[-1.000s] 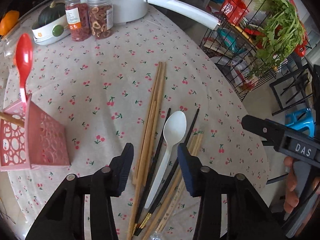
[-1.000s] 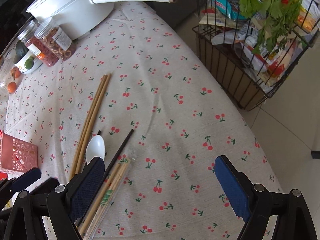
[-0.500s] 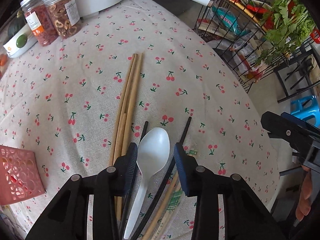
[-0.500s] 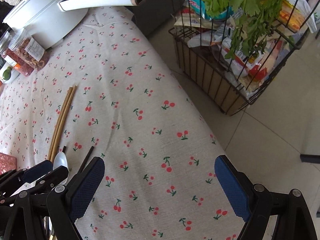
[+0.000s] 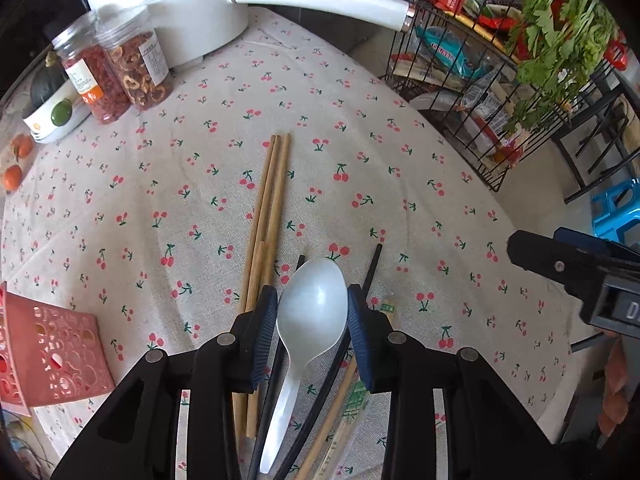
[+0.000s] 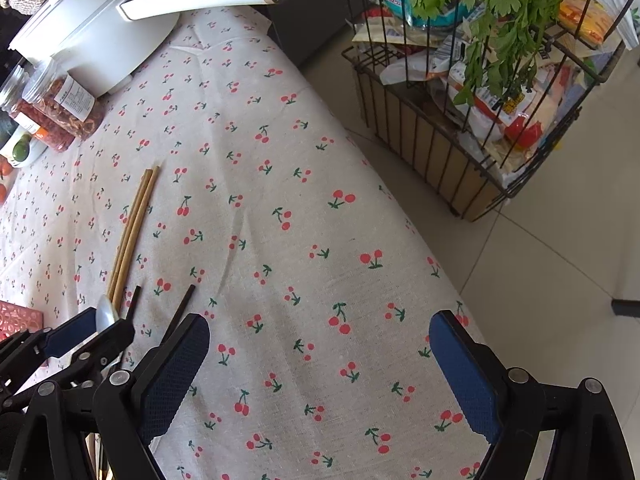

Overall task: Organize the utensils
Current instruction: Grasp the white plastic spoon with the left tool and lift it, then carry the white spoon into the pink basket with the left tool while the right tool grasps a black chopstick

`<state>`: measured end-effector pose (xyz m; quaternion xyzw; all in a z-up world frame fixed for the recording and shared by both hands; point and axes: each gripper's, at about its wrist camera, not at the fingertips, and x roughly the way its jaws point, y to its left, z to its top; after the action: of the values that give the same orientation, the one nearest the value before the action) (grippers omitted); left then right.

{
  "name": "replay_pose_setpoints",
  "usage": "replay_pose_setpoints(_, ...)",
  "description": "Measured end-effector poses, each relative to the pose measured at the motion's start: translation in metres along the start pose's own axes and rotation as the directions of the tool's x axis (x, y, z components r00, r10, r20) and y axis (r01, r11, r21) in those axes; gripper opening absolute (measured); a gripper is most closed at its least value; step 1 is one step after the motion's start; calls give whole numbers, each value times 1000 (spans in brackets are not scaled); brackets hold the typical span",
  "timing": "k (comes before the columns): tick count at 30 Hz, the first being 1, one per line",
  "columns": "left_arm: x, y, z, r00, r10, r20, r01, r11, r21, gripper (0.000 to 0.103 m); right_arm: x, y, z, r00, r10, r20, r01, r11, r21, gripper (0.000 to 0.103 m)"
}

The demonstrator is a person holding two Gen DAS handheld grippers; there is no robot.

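White plastic spoon (image 5: 312, 312), one, bowl up on the cherry-print worktop (image 5: 180, 184), flanked closely by left gripper (image 5: 312, 322) fingers just closing in. Three long wooden chopsticks (image 5: 268, 216), two black chopsticks (image 5: 370, 268). Two labelled jars (image 5: 120, 72), print unreadable. Right gripper (image 6: 320, 380) fingers wide apart, empty.

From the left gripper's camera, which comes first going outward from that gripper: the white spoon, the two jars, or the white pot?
1. White spoon: its bowl sits between the left gripper's pads.
2. Jars: far left on the cloth.
3. White pot: just behind the jars, at the table's far edge.
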<state>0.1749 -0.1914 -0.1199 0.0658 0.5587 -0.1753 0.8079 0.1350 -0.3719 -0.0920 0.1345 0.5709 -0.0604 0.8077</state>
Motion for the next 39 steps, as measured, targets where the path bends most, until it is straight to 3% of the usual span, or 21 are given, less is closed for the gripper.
replay_pose_setpoints(4,-38,9,-10,995,-27,91,29,999,-16,37,7,6,-1,999,41,-29,-40,999,12,93)
replay_pose_setpoints(9,-80,31,-33,978,-46,204,58,997,-53,37,18,19,-4,996,74,-58,-73,997,17,93)
replay_pose_setpoints(15,-117,71,-70,959,-64,275,96,990,-104,37,30,47,-4,992,109,-64,-111,993,-32,92)
replay_pose_setpoints(20,-125,101,-89,945,-87,314,140,979,-151,37,50,86,-8,991,92,-96,-103,987,-122,69)
replay_pose_setpoints(24,-130,112,-93,940,-104,325,163,974,-158,37,74,111,-12,992,22,-127,-43,985,-165,54)
replay_pose_setpoints(28,-138,118,-98,933,-102,345,162,975,-150,37,77,122,-11,996,-36,-87,21,986,-164,48)
replay_pose_setpoints(32,-142,123,-104,931,-103,350,164,975,-148,37,77,128,-13,995,-84,-57,73,982,-172,27)
replay_pose_setpoints(34,-143,127,-106,931,-102,350,161,976,-144,37,77,131,-13,996,-71,-47,62,983,-173,16)
replay_pose_setpoints(39,-145,137,-111,927,-92,363,165,971,-173,37,76,130,-13,1000,-6,-26,2,987,-163,9)
